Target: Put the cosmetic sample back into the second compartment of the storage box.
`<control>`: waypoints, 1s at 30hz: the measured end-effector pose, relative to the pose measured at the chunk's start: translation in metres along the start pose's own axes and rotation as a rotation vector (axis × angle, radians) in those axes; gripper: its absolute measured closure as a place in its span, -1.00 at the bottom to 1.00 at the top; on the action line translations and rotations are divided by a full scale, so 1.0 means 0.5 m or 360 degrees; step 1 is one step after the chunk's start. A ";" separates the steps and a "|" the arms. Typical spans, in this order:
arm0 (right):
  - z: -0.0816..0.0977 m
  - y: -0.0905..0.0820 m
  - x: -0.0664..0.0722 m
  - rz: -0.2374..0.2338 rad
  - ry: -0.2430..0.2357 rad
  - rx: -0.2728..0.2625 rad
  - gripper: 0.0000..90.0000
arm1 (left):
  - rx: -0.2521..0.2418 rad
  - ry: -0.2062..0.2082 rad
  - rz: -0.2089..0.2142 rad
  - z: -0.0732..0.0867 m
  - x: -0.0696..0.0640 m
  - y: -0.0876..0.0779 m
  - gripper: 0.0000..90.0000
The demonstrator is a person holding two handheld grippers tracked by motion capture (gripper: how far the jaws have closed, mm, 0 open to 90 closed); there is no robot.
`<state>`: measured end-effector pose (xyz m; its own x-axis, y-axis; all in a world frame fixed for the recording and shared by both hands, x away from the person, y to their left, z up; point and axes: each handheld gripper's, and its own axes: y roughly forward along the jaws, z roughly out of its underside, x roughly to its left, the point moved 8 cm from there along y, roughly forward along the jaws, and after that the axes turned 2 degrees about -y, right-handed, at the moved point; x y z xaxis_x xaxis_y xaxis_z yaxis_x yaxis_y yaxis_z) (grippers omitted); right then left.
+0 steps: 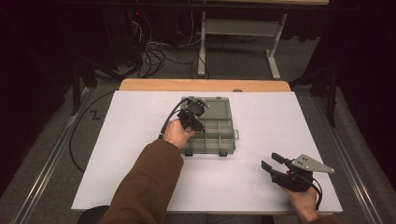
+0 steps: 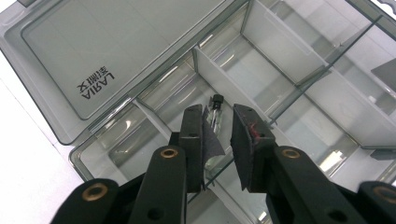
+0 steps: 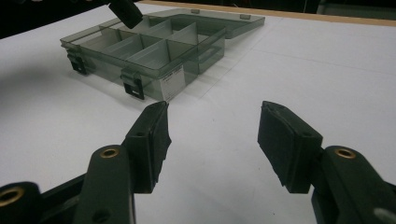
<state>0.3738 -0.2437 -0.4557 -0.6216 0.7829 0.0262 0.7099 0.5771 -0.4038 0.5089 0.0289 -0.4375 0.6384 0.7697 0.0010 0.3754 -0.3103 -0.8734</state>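
Small glass bulb (image 2: 215, 116) with black cap lies in a compartment of the open plastic organizer box (image 1: 219, 140) near the counter's far edge, between the left gripper (image 2: 218, 140) fingers, spread, not pinching. Likely light, fragile, slippery: pinch gently mid-body. Right gripper (image 1: 272, 160) spread, empty, near right corner.

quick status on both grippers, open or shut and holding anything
left gripper: open over the organizer box, a small glass part between its jaws, pads clear of it.
right gripper: open, holding nothing, above the table.
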 end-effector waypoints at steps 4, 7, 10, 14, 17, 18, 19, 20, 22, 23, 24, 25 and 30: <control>0.000 0.000 0.000 -0.0002 0.0001 -0.0001 -0.02 | -0.0014 -0.0008 0.0001 0.001 -0.002 -0.007 0.55; 0.000 0.000 0.000 -0.0003 0.0004 -0.0001 -0.02 | -0.0017 0.0000 -0.0003 0.003 -0.004 -0.013 0.49; 0.000 0.000 -0.001 -0.0003 0.0006 0.0001 -0.02 | -0.0023 0.0002 0.0000 0.005 -0.007 -0.017 0.43; 0.000 0.000 -0.001 -0.0004 0.0010 0.0000 -0.02 | -0.0022 0.0015 0.0000 0.011 -0.009 -0.021 0.36; 0.000 0.000 -0.001 -0.0005 0.0013 -0.0002 -0.02 | -0.0013 0.0029 -0.0016 0.019 -0.011 -0.025 0.30; 0.000 -0.001 -0.001 -0.0001 0.0015 -0.0006 -0.01 | -0.0011 0.0044 -0.0029 0.021 -0.012 -0.027 0.28; -0.001 -0.003 -0.001 0.0006 0.0010 -0.0014 -0.01 | -0.0012 0.0052 -0.0035 0.024 -0.013 -0.031 0.26; -0.002 -0.004 -0.001 0.0009 0.0006 -0.0023 -0.01 | -0.0023 0.0056 -0.0037 0.025 -0.013 -0.035 0.25; -0.003 -0.003 -0.001 0.0010 0.0002 -0.0023 -0.01 | -0.0042 0.0053 -0.0035 0.028 -0.013 -0.043 0.24; -0.002 -0.003 -0.001 0.0012 0.0001 -0.0019 -0.01 | -0.0047 0.0053 -0.0032 0.030 -0.013 -0.045 0.23; -0.002 -0.002 -0.001 0.0013 0.0001 -0.0019 -0.01 | -0.0051 0.0049 -0.0033 0.032 -0.014 -0.047 0.22; -0.003 -0.003 -0.001 0.0014 -0.0001 -0.0021 -0.01 | -0.0049 0.0056 -0.0035 0.035 -0.014 -0.048 0.21; -0.002 -0.002 -0.003 0.0019 0.0011 -0.0019 -0.01 | -0.0062 0.0059 -0.0028 0.046 -0.018 -0.055 0.18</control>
<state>0.3746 -0.2453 -0.4544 -0.6106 0.7915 0.0278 0.7213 0.5703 -0.3931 0.4771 0.0434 -0.4247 0.6557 0.7542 0.0350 0.4124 -0.3189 -0.8534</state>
